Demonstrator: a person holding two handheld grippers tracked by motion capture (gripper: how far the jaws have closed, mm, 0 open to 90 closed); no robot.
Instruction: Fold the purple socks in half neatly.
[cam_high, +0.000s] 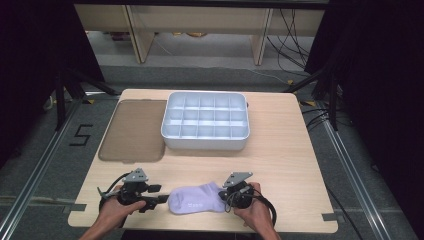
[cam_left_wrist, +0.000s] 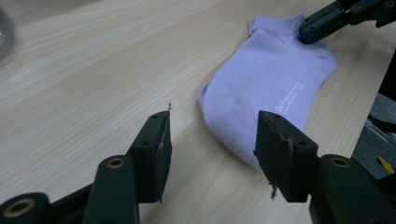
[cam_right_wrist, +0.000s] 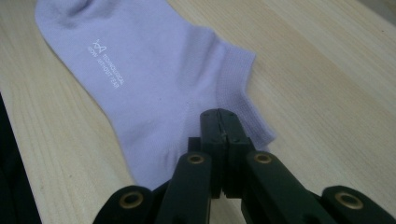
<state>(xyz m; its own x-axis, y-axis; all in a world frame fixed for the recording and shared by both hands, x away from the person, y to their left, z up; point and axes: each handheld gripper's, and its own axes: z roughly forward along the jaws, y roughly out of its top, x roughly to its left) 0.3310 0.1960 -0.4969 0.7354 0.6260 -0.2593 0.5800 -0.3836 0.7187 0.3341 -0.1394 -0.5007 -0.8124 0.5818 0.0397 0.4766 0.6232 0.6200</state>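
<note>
A lilac ankle sock (cam_high: 196, 199) lies flat on the wooden table near its front edge, with white print on its side. My left gripper (cam_high: 162, 200) is open at the sock's toe end, low over the table. In the left gripper view its jaws (cam_left_wrist: 212, 140) stand wide apart with the sock (cam_left_wrist: 271, 79) just ahead, one jaw over the sock's edge. My right gripper (cam_high: 226, 196) is shut, and its tips (cam_right_wrist: 219, 116) rest on the sock (cam_right_wrist: 154, 79) near the heel and cuff. No fabric shows between its jaws. The right gripper (cam_left_wrist: 308, 32) also touches the sock's far end in the left gripper view.
A white tray (cam_high: 205, 142) divided into several compartments stands at the middle back of the table. A brown translucent lid (cam_high: 134, 130) lies flat to its left. Bare wood stretches between the tray and the sock. Black stands and cables surround the table.
</note>
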